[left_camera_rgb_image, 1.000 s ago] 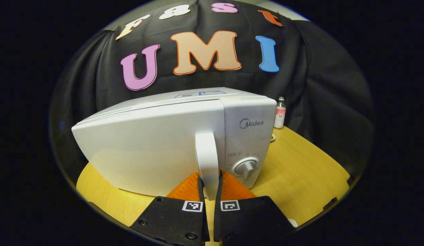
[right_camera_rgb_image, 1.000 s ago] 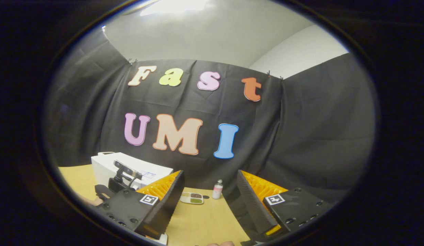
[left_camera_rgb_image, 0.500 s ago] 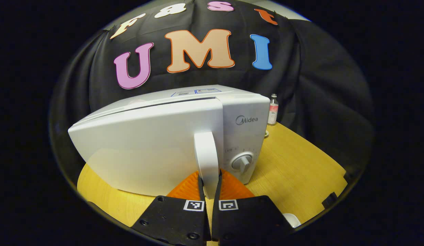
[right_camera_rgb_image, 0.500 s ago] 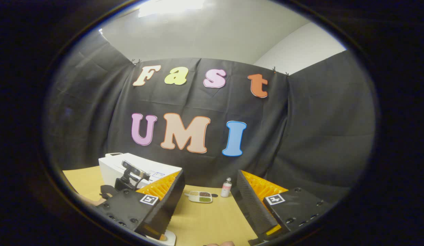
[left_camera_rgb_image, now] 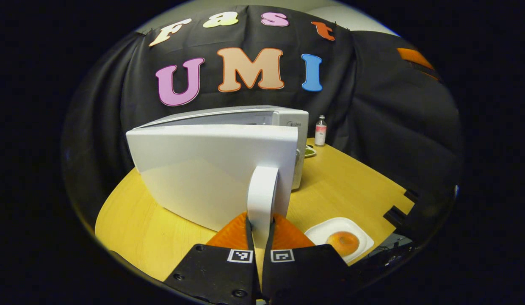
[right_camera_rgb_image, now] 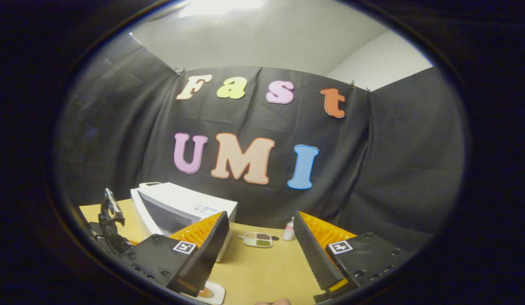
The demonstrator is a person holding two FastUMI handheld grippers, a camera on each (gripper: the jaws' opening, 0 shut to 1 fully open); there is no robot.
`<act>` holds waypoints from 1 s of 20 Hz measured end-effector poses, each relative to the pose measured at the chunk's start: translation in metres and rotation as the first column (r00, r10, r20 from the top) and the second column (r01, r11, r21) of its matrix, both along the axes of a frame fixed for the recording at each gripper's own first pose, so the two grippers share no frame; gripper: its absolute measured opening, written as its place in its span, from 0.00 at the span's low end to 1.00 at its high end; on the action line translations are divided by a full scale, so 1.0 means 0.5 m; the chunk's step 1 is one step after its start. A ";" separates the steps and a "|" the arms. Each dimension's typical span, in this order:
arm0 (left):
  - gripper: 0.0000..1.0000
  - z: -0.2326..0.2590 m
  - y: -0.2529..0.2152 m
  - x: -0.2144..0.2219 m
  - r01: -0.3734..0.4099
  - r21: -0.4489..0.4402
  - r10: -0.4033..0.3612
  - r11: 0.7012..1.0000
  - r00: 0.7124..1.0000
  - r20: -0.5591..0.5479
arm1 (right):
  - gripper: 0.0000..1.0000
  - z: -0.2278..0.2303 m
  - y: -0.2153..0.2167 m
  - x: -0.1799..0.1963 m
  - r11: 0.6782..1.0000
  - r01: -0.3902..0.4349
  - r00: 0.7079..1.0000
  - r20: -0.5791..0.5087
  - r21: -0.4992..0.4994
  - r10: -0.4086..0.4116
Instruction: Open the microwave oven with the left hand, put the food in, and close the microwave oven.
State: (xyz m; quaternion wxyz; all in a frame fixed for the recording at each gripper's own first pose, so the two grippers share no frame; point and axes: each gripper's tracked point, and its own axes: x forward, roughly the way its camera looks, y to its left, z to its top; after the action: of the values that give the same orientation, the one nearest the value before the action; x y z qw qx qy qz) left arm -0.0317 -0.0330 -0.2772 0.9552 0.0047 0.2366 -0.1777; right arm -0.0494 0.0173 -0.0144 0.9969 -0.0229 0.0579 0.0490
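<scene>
Left gripper (left_camera_rgb_image: 259, 231) clamped with both fingers on the smooth upright white door handle (left_camera_rgb_image: 262, 199), long axis vertical, glossy white microwave oven (left_camera_rgb_image: 228, 140) door swung partly out over the yellow wooden table (left_camera_rgb_image: 351, 186). Round orange food (left_camera_rgb_image: 344, 242) on a square white plate (left_camera_rgb_image: 319, 232), just right of the gripper. Right gripper (right_camera_rgb_image: 260, 250) spread wide above the table, holding nothing.

A wooden table (left_camera_rgb_image: 351, 186) with a yellowish top is carrying everything. A white microwave oven (left_camera_rgb_image: 228, 140) is sitting on it toward the back. Near the front edge, a white plate (left_camera_rgb_image: 319, 232) with a round orange-brown piece of food (left_camera_rgb_image: 344, 242) is lying. Farther back, a small bottle (left_camera_rgb_image: 320, 130) is standing beside a shallow divided dish (right_camera_rgb_image: 257, 239).
</scene>
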 end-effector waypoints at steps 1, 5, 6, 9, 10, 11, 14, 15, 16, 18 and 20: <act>0.01 -0.001 0.026 -0.023 -0.002 0.004 0.002 1.000 1.000 -0.012 | 0.97 -0.007 0.016 0.000 1.000 -0.012 1.000 -0.005 0.003 0.012; 0.01 -0.005 0.132 -0.095 0.003 0.047 -0.001 0.999 0.999 -0.049 | 0.97 -0.052 0.108 -0.015 0.995 -0.051 0.997 -0.057 0.090 0.056; 0.01 -0.007 0.161 -0.110 0.000 0.059 0.003 0.998 0.998 -0.060 | 0.97 -0.063 0.128 -0.019 0.993 -0.061 0.995 -0.069 0.099 0.068; 0.01 -0.012 0.261 -0.143 -0.043 0.080 0.049 0.996 0.995 -0.083 | 0.98 -0.091 0.189 -0.033 0.989 -0.089 0.990 -0.095 0.116 0.100; 0.01 -0.013 0.296 -0.151 -0.062 0.089 0.069 0.994 0.994 -0.086 | 0.98 -0.097 0.206 -0.038 0.988 -0.096 0.988 -0.104 0.124 0.110; 0.01 -0.014 0.331 -0.156 -0.083 0.098 0.091 0.992 0.992 -0.086 | 0.97 -0.103 0.225 -0.044 0.985 -0.108 0.986 -0.116 0.134 0.123; 0.01 -0.019 0.442 -0.174 -0.115 0.121 0.125 0.986 0.989 -0.078 | 0.97 -0.102 0.263 -0.053 0.982 -0.130 0.983 -0.113 0.137 0.146; 0.00 -0.024 0.485 -0.176 -0.135 0.115 0.146 0.984 0.985 -0.089 | 0.97 -0.105 0.273 -0.058 0.982 -0.135 0.982 -0.112 0.135 0.151; 0.00 -0.027 0.516 -0.175 -0.152 0.079 0.160 0.985 0.982 -0.097 | 0.97 -0.107 0.282 -0.060 0.981 -0.141 0.981 -0.114 0.136 0.157; 0.00 -0.031 0.547 -0.175 -0.175 0.013 0.175 0.985 0.977 -0.121 | 0.97 -0.112 0.296 -0.064 0.979 -0.150 0.979 -0.118 0.137 0.166; 0.00 -0.032 0.556 -0.172 -0.163 0.005 0.162 0.987 0.981 -0.109 | 0.97 -0.117 0.301 -0.070 0.979 -0.148 0.979 -0.121 0.138 0.165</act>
State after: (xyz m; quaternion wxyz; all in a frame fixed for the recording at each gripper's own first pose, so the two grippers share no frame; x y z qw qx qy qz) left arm -0.1177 0.2450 -0.2930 0.9522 -0.0262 0.2877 -0.0997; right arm -0.0842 0.1678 -0.0726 0.9833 0.0400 0.1184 0.1323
